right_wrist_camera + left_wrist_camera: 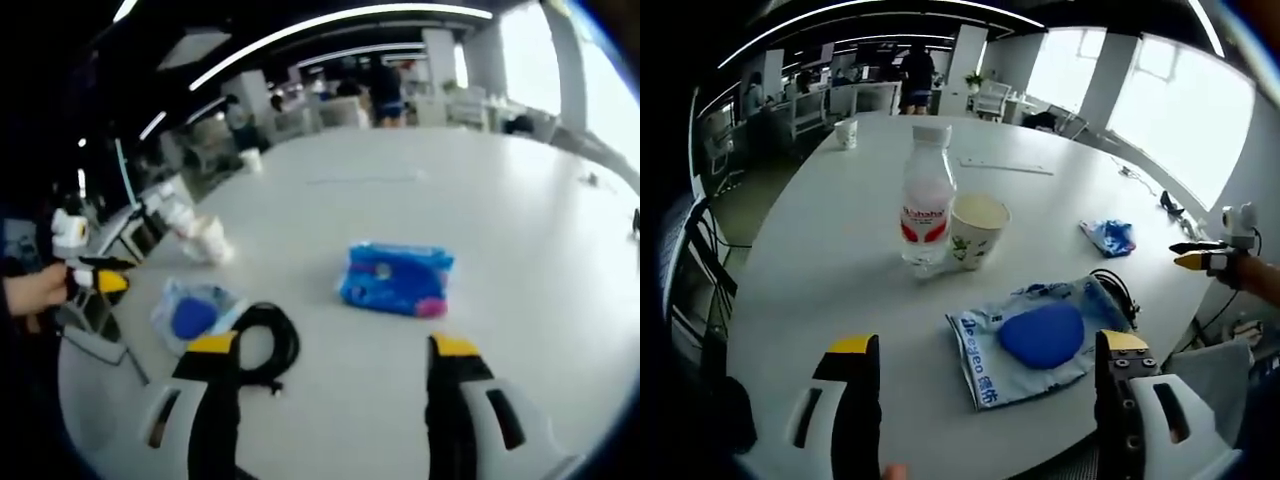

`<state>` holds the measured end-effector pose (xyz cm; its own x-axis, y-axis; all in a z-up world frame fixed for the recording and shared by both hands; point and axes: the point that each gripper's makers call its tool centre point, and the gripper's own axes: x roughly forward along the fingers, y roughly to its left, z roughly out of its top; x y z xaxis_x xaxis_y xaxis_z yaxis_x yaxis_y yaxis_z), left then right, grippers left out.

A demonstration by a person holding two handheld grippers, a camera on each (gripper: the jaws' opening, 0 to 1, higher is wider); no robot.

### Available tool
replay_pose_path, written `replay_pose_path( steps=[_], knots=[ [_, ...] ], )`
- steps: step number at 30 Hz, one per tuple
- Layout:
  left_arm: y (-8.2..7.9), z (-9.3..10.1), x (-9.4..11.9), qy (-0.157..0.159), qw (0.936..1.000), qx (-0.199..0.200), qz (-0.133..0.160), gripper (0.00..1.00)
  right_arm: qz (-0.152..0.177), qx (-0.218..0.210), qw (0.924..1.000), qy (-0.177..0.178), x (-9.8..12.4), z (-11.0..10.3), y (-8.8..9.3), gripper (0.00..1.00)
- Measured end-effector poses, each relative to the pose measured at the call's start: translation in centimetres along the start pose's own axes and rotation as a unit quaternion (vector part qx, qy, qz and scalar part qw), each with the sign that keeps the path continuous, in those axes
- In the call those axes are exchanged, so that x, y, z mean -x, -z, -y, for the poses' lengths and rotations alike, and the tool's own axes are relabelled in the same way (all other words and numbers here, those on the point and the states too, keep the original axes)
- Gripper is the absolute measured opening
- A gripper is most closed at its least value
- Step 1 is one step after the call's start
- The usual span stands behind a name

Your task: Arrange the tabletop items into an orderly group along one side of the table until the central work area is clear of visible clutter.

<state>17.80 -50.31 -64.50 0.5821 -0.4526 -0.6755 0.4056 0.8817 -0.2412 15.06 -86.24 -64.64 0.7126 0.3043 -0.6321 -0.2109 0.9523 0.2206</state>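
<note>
On the white table point(820, 250), a clear water bottle point(927, 195) with a red label stands upright beside a paper cup point(977, 228). Nearer lies a light blue pouch point(985, 350) with a blue oval pad point(1042, 334) on it and a black cable point(1118, 285) at its far corner. A blue wrapped pack point(1108, 236) lies to the right. My left gripper point(988, 345) is open just short of the pouch, holding nothing. My right gripper point(332, 345) is open over bare table, with the blue pack point(397, 278) ahead and the cable point(262, 345) by its left jaw.
A second paper cup point(846, 133) and a thin flat strip point(1005, 166) sit at the far side. The right gripper point(1205, 255) hangs off the table's right edge in a hand. People, desks and chairs stand beyond the table; windows are on the right.
</note>
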Motion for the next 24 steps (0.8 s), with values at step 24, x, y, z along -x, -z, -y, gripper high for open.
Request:
replay_pose_path(
  steps=[24],
  knots=[
    [0.8, -0.5, -0.3, 0.013, 0.9997, 0.016, -0.011, 0.86, -0.001, -0.006, 0.9999, 0.009, 1.2, 1.3, 0.6, 0.71]
  ],
)
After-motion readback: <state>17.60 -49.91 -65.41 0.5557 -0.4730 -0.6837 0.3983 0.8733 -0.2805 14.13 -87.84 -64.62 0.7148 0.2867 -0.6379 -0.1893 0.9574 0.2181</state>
